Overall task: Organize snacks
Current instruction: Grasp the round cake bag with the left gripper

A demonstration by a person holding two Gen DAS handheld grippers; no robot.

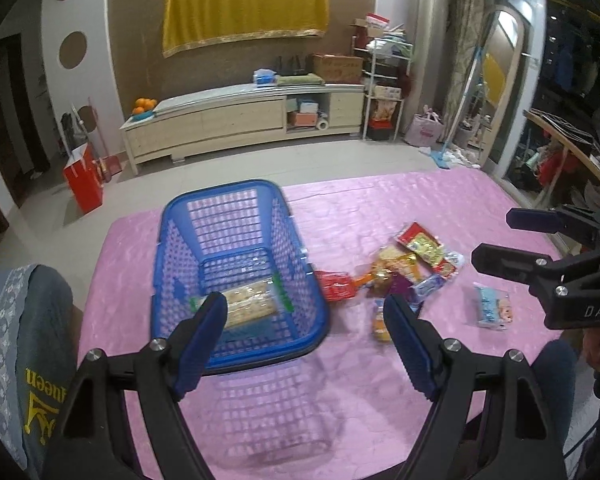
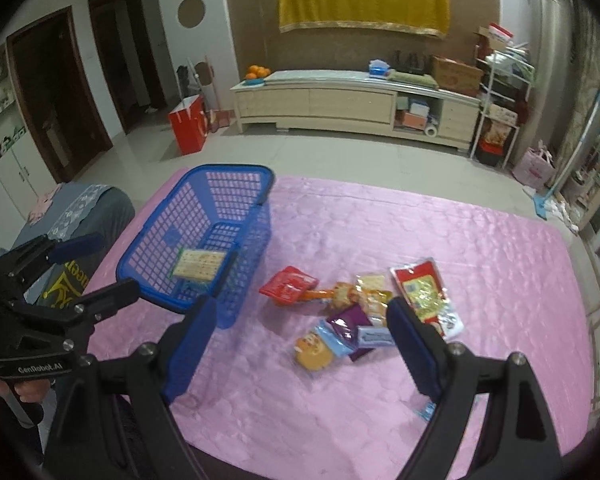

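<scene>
My left gripper (image 1: 304,312) hangs with its blue-padded fingers (image 1: 202,340) spread wide and empty, just over the near rim of the blue perforated plastic basket (image 1: 300,292). My right gripper (image 2: 300,320) is equally wide and empty, above the loose heap of bright foil snack packets (image 2: 356,312) lying beside the basket on the pink quilted bench cover (image 2: 420,224). One clear-wrapped cracker pack (image 2: 198,264) lies inside the basket. A pale blue packet (image 1: 492,310) sits apart, beyond the heap from the basket.
</scene>
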